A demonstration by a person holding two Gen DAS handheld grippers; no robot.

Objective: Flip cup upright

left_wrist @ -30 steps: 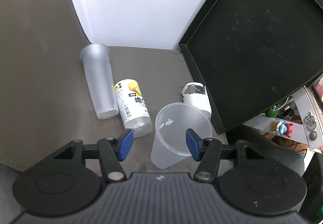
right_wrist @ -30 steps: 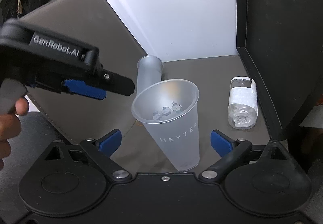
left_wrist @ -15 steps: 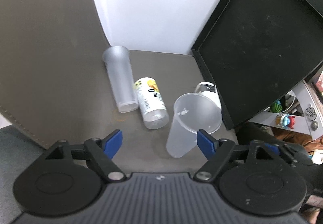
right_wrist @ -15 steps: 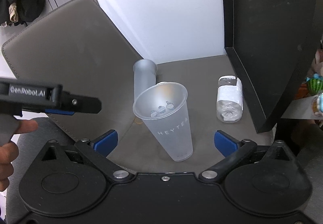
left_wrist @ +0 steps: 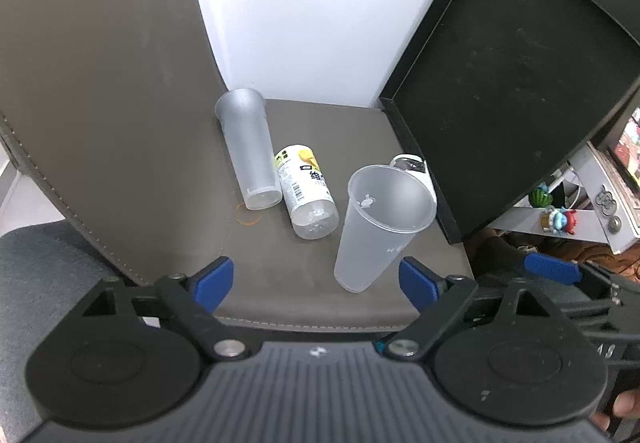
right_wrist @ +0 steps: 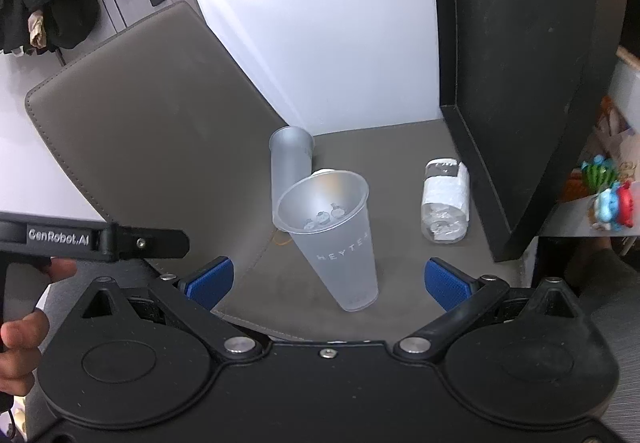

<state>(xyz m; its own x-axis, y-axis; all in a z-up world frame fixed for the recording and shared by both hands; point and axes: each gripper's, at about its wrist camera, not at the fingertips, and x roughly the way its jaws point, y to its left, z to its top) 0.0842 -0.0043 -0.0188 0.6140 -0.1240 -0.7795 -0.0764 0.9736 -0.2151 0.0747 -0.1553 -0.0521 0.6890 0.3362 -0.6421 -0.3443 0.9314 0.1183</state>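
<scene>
A frosted plastic cup [left_wrist: 380,227] stands upright, mouth up, on the grey leather seat [left_wrist: 280,283]; in the right wrist view [right_wrist: 336,239] it carries pale lettering. My left gripper [left_wrist: 316,281] is open and empty, drawn back near the seat's front edge, left of and below the cup. My right gripper [right_wrist: 326,281] is open and empty, its blue pads apart on either side below the cup, not touching it. The left gripper's body also shows at the left of the right wrist view [right_wrist: 92,241].
A taller frosted cup [left_wrist: 248,155] stands behind. A labelled bottle [left_wrist: 306,191] lies on its side beside it. A white-wrapped bottle [right_wrist: 444,199] lies near the black tray [left_wrist: 512,103] leaning at the right. The seat's backrest [left_wrist: 100,83] rises at the left.
Both grippers have pulled back from the cup. The left gripper's jaws opened wider and let go of the cup's rim. The cup stays standing upright.
</scene>
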